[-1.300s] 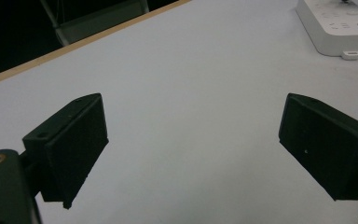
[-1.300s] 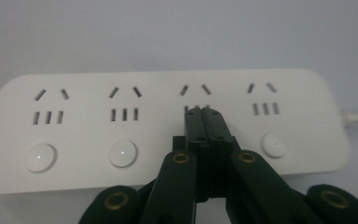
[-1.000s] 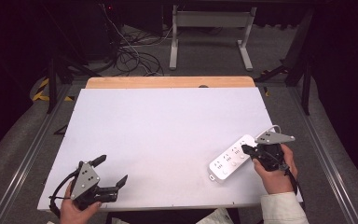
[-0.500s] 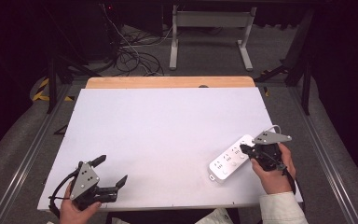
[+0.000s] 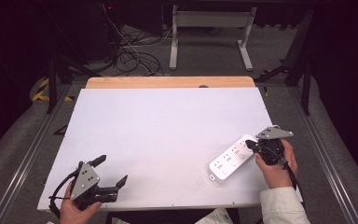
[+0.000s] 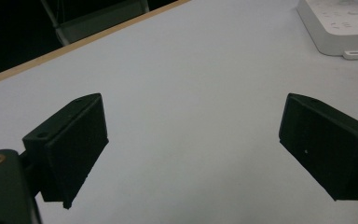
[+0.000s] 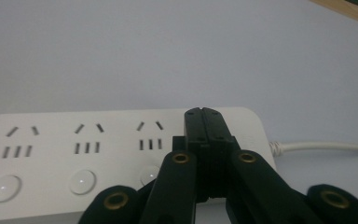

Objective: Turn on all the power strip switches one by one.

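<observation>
High view: white rectangular plastic power strip [image 5: 231, 158] lies lower right of frame. Your right gripper [image 5: 250, 145], jaws closed on nothing, sits over its end nr the cord; left gripper [image 5: 111, 173] gapes wide, lower left. Risk: pressing down could skid or tip the strip.

Glossy white plastic power strip [image 5: 232, 158]
</observation>
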